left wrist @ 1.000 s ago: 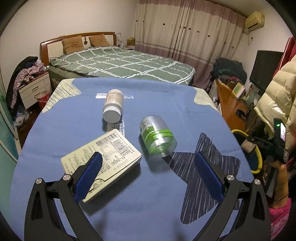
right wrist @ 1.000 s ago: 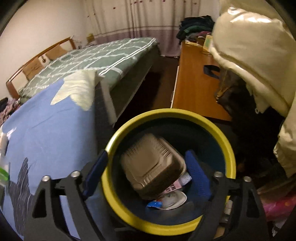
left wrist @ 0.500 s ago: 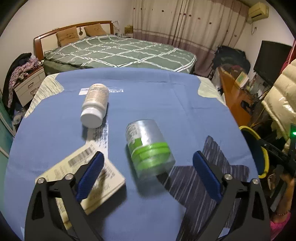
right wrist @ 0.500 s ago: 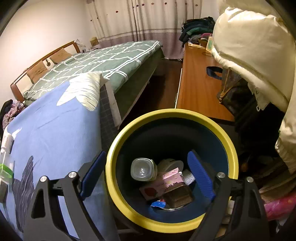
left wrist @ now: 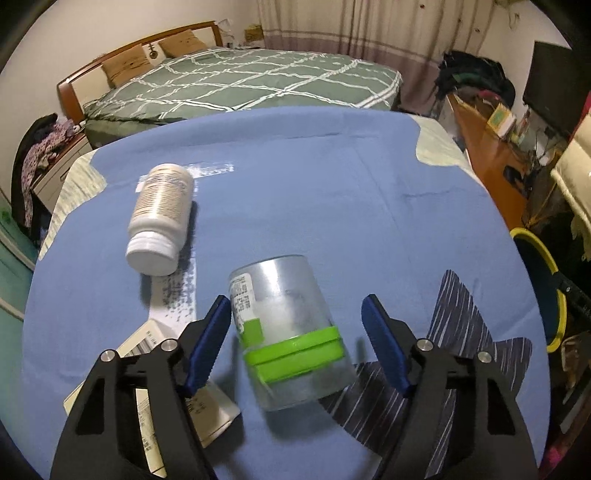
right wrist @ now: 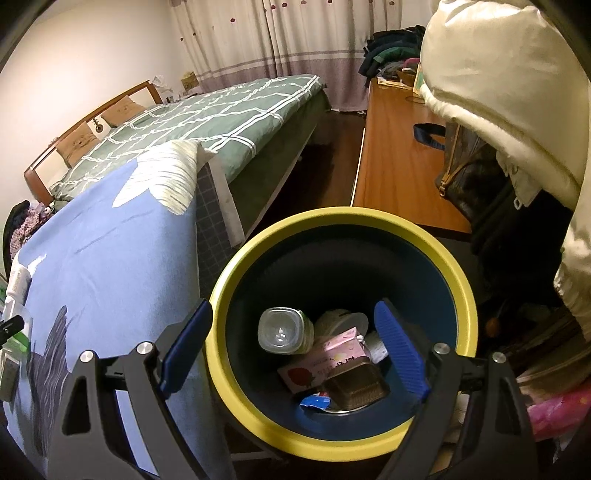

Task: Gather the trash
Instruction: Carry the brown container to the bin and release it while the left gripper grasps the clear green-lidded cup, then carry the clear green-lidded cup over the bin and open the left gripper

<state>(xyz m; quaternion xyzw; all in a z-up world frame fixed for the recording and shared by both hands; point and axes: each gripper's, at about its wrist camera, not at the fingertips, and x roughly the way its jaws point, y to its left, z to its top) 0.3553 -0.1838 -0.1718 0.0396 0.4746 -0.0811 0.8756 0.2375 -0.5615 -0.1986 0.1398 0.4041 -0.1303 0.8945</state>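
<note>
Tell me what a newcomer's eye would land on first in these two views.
First the clear jar with the green band, lying on the blue cloth between the fingers of the left tool, whose jaws have just been closing but do not yet press on it. Next the yellow-rimmed bin beside the table, already holding trash, with the right tool open above it.

A bed (left wrist: 243, 79) with a green checked cover and a wooden headboard (left wrist: 122, 55) stands against the white wall (right wrist: 85, 55). Long pale curtains (left wrist: 351, 26) hang behind it. A wooden desk (right wrist: 399, 162) stands on the dark floor (right wrist: 332, 155), and a black television (left wrist: 554, 88) is above it.
</note>
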